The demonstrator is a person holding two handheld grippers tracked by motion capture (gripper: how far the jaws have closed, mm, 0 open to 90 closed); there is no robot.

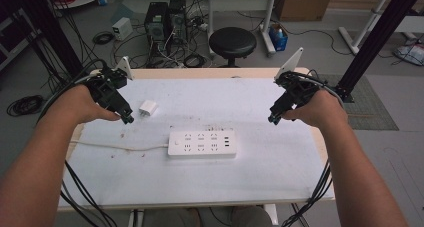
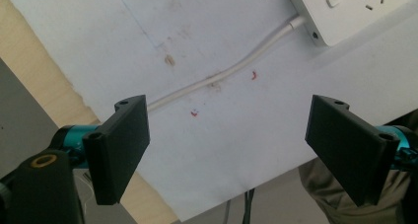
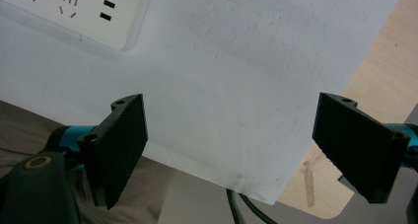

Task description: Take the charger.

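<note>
The left hand-held gripper [image 1: 125,118] hangs above the surface [image 1: 280,177], jaws spread wide and grasping nothing. The right hand-held gripper [image 1: 273,118] hangs likewise, released and empty, well apart from the left. Between them a white power strip [image 1: 202,144] lies flat on the white sheet, its cord [image 1: 120,147] running off toward the left edge. A small white plug adapter [image 1: 148,108] sits just beside the left jaws in the high view. The left gripper view adds small red marks [image 2: 254,75] by the cord; the right gripper view adds the sheet's corner [image 3: 266,197] over bare wood.
</note>
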